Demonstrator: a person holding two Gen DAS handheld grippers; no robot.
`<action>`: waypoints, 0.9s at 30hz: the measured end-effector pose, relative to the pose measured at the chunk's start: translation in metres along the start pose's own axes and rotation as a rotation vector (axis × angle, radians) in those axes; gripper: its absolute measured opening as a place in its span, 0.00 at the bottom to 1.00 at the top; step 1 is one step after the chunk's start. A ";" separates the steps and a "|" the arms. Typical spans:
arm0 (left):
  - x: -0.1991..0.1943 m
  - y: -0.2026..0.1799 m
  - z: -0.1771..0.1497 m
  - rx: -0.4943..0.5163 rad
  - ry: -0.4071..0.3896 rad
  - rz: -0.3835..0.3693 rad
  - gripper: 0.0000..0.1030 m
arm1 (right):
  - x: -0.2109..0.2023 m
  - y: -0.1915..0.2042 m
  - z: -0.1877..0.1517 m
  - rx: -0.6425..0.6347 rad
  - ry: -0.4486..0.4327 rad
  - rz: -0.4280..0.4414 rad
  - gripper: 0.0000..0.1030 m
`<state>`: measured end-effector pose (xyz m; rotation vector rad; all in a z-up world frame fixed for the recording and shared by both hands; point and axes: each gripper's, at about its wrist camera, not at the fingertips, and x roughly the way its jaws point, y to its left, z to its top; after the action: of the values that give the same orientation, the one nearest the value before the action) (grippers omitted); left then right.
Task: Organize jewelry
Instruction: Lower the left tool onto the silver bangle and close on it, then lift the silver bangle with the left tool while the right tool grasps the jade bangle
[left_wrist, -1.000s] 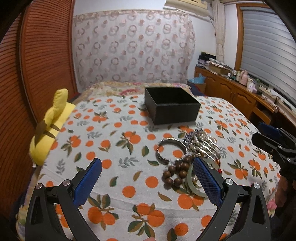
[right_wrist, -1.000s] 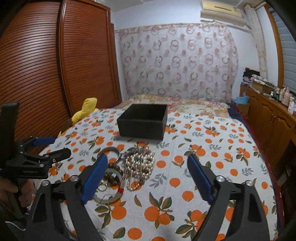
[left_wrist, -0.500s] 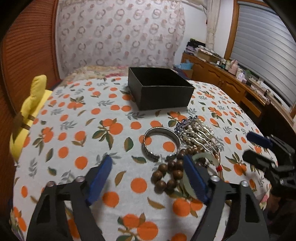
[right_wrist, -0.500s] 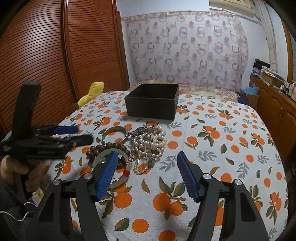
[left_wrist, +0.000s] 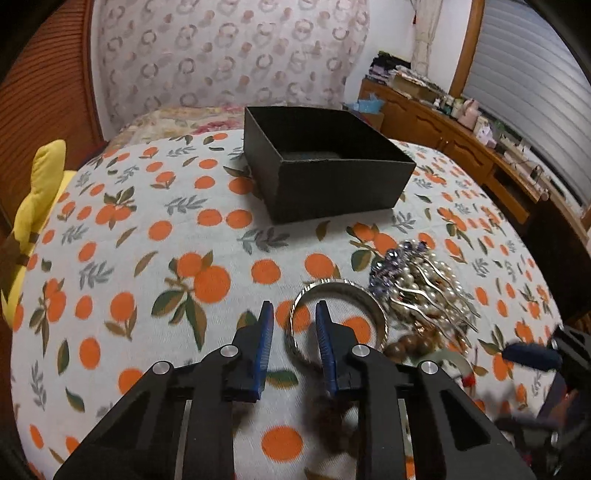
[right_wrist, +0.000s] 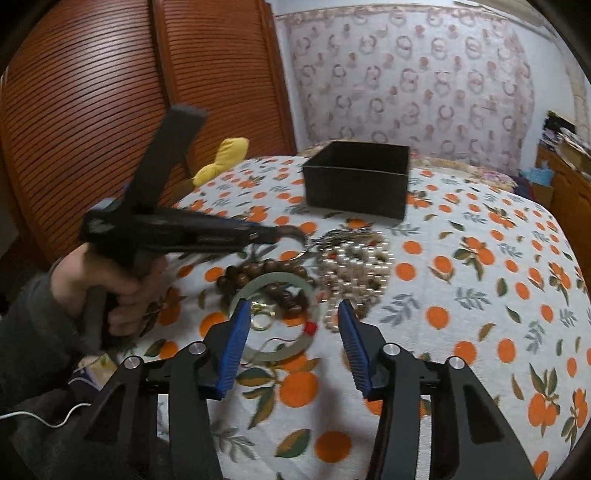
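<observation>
A pile of jewelry lies on the orange-print cloth: a silver bangle (left_wrist: 364, 295), a pearl strand with hair combs (left_wrist: 428, 291), brown wooden beads (right_wrist: 266, 267), a pale green jade bangle (right_wrist: 288, 345). An open black box (left_wrist: 328, 177) stands behind it, also in the right wrist view (right_wrist: 358, 184). My left gripper (left_wrist: 293, 332) has its jaws narrowed around the near left rim of the silver bangle, a gap still showing; it also appears in the right wrist view (right_wrist: 273, 234). My right gripper (right_wrist: 291, 332) is open and empty, just above the jade bangle.
A yellow plush toy (left_wrist: 33, 206) lies at the cloth's left edge. A wooden slatted wardrobe (right_wrist: 92, 92) stands on the left, a patterned curtain (left_wrist: 229, 55) behind, and a cluttered wooden sideboard (left_wrist: 480, 147) on the right.
My left gripper has moved forward and down to the silver bangle and its jaws have closed most of the way. My right gripper has dropped closer to the jade bangle.
</observation>
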<state>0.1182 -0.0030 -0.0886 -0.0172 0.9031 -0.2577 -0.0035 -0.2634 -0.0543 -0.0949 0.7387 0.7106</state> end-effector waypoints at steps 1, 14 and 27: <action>0.001 -0.001 0.002 0.009 0.000 0.004 0.21 | 0.001 0.002 0.000 -0.009 0.009 0.014 0.44; -0.004 0.009 -0.004 0.034 0.002 0.028 0.04 | 0.023 0.029 -0.002 -0.118 0.121 0.086 0.37; -0.035 0.029 -0.030 -0.041 -0.052 0.041 0.04 | 0.043 0.035 -0.003 -0.249 0.190 0.042 0.11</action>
<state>0.0801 0.0358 -0.0840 -0.0434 0.8559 -0.1992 -0.0049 -0.2142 -0.0788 -0.3786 0.8326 0.8395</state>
